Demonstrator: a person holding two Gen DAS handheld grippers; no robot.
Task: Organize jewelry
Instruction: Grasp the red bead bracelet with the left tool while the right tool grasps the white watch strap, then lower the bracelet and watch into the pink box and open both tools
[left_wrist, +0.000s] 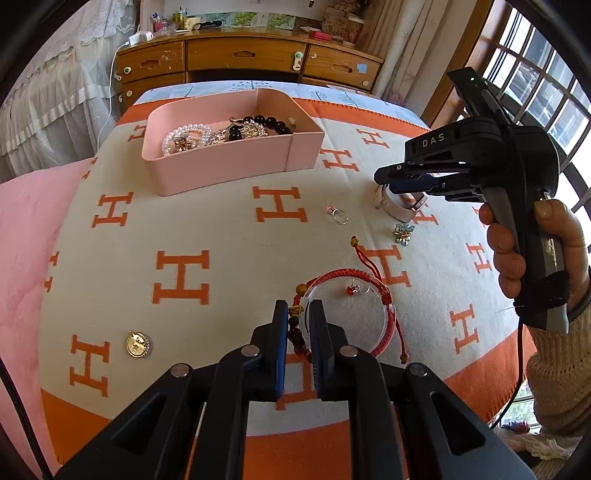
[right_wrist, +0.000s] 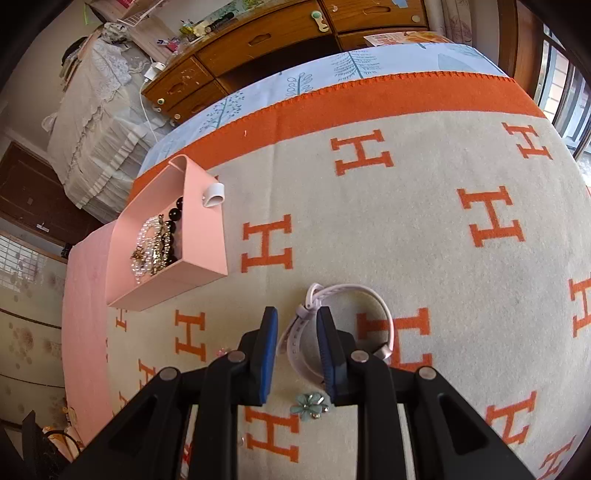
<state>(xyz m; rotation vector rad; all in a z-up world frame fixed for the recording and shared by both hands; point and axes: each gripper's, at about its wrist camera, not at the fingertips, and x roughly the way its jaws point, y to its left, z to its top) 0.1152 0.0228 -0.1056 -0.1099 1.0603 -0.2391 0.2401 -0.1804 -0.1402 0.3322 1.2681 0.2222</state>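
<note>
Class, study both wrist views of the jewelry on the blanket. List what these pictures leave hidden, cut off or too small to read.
- Left wrist view: the dark bead string runs between the left gripper fingers; its lower end is hidden.
- Right wrist view: the right gripper finger covers part of the white watch.
- Left wrist view: the gold coin design is too small.
- Both views: the pink tray jewelry is tangled, uncountable.

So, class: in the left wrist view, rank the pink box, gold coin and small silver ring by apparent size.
1. Pink box
2. Gold coin, though it lies nearer the camera
3. Silver ring
</note>
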